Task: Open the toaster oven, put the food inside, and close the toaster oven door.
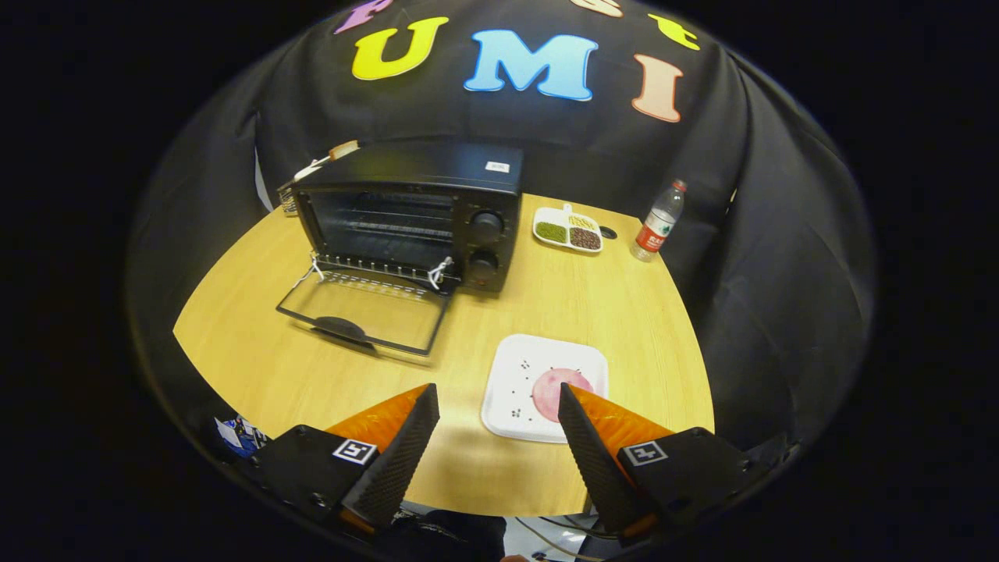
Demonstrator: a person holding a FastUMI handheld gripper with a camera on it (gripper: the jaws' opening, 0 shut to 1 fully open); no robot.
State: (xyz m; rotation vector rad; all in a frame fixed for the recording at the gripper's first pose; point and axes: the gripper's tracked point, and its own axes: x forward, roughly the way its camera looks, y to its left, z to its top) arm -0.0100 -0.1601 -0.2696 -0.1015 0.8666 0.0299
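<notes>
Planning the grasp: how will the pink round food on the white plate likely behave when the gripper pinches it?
The pink food looks flat and thin, so it may flop or fold once lifted. Lying flush on the white plate, its edge is probably hard to catch. The plate looks light and might slide on the smooth table. The gripper is open above it.

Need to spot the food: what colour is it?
Pink, on the white plate, gripper view.

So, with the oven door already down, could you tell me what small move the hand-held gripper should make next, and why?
Probably ease the hand-held gripper forward and slightly right, down toward the pink food on the white plate. The toaster oven door already lies open on the table, the fingers are spread with nothing between them, and the food sits just ahead, partly behind the right fingertip.
</notes>
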